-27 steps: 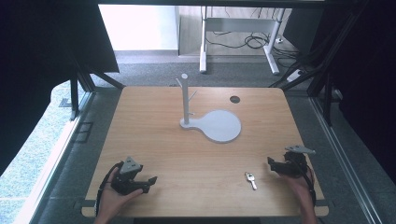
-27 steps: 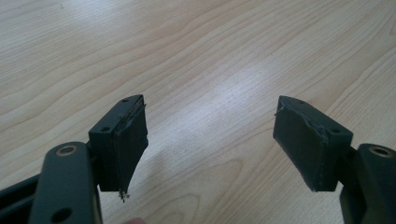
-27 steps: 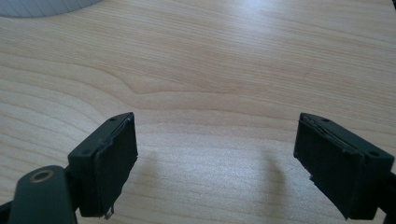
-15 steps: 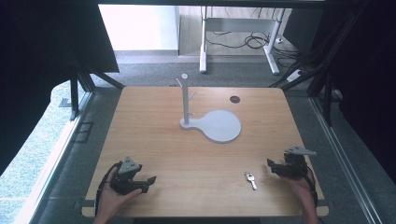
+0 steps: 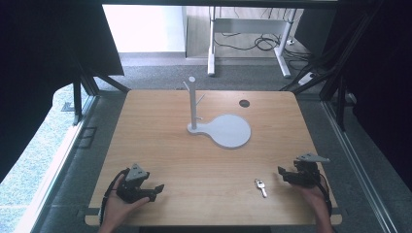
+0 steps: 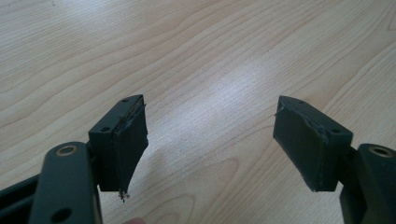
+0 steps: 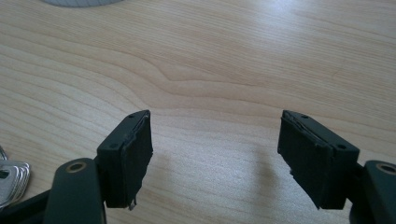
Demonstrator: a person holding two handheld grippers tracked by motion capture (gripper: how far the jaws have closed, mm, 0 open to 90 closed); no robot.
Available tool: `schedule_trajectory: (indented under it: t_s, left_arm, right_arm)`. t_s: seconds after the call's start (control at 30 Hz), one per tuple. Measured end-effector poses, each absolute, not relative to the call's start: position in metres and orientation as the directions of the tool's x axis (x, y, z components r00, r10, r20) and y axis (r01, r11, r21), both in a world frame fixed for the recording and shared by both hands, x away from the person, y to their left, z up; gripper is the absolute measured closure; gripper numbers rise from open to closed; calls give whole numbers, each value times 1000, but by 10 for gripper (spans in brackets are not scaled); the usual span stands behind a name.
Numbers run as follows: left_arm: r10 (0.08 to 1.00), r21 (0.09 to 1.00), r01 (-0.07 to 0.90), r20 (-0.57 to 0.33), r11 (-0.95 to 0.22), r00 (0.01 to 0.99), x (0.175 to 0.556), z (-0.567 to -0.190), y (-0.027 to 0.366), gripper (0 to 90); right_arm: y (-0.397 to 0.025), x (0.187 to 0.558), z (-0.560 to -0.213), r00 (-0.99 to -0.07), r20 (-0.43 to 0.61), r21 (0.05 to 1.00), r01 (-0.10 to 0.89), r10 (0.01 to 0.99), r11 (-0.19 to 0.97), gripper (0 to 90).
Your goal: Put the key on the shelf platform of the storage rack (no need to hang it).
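The key (image 5: 261, 187) was a small silver piece with a flat head and a short blade, and it lay flat on the counter (image 5: 160, 136) near the front edge, just to the left of your right tongs (image 5: 287, 175); in the right gripper view its pale metal head (image 7: 11, 181) peeked in at the lower left beside the jaw. You held the right tongs wide with nothing between them, low over bare wood. Your left tongs (image 5: 154, 191) sat well apart from the key at the front left corner, also wide and empty, pointing toward the middle. Between the two lay an open stretch of counter, and more free room ran from the key up to the stand (image 5: 219, 127). That stand was matte grey, a round flat plate with a thin upright post carrying short pegs, placed past the counter's centre. A small dark round hole (image 5: 244, 103) sat near the far edge. The counter was smooth light wood with wavy grain, rounded corners, and grey carpet (image 5: 160, 75) around it.
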State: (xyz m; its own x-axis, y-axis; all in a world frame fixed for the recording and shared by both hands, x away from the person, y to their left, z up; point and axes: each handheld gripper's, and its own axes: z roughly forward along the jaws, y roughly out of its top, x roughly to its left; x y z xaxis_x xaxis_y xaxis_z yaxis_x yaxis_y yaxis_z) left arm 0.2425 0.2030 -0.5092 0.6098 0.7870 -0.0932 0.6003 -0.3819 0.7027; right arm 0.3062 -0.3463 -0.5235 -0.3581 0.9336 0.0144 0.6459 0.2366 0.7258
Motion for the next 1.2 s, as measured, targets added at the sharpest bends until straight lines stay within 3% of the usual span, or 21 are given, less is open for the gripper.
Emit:
schedule_trajectory:
  t_s: [0.5, 1.2]
  left_arm:
    - [799, 709, 604, -95, -364, 593, 242, -507, 207, 264]
    - [803, 727, 590, -91, -350, 589, 239, -501, 207, 267]
  right_arm:
    - [-345, 307, -515, -375, 52, 733, 643, 926, 220, 310]
    - [-325, 307, -485, -464, 33, 665, 671, 885, 328, 405]
